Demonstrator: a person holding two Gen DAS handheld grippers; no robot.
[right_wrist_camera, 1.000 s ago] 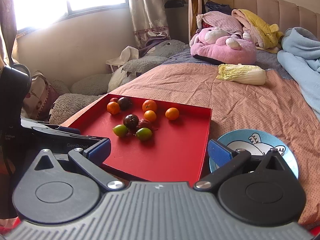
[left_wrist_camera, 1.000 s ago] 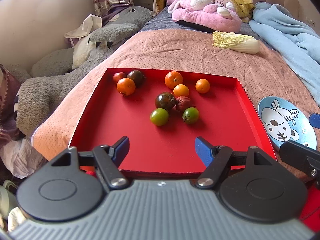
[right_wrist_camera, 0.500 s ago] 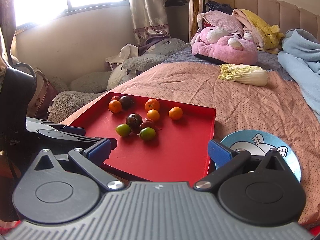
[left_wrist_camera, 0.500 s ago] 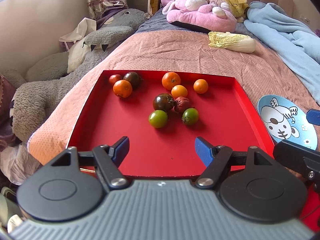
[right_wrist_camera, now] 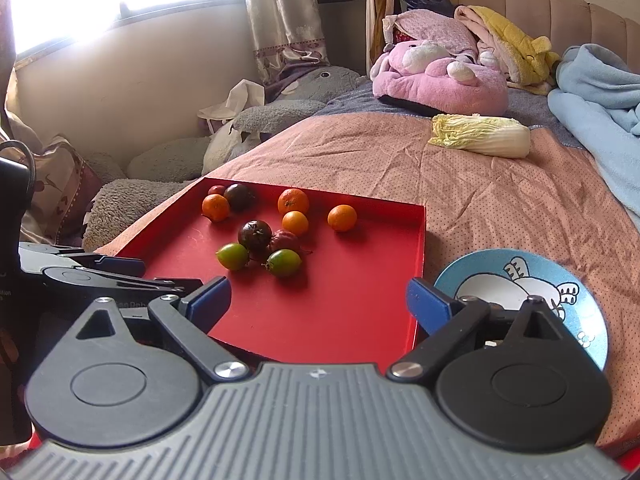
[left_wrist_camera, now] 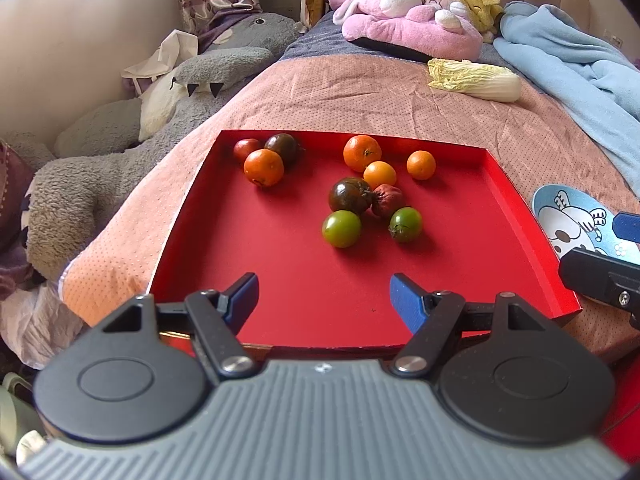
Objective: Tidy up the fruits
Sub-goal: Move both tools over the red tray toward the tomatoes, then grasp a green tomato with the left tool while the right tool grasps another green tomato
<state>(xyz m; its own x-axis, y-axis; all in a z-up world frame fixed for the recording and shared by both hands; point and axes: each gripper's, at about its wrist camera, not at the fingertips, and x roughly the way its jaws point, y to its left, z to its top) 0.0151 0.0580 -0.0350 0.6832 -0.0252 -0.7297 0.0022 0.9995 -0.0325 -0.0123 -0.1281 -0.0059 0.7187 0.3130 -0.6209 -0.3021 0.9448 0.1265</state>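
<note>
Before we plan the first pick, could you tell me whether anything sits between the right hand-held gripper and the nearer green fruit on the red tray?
Nothing visible does. Only bare red tray lies between the open right hand-held gripper and the round green fruit.

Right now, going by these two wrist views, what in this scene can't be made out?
- Small red fruit in the tray's far corner: right wrist view, half hidden behind the dark tomato.
- Blue plate: left wrist view, cut off by the picture's edge and the right gripper.
- Tray's near edge: both views, hidden by each gripper's body.
- Plate's near part: right wrist view, behind the gripper's finger.
- Left gripper: open, empty.
</note>
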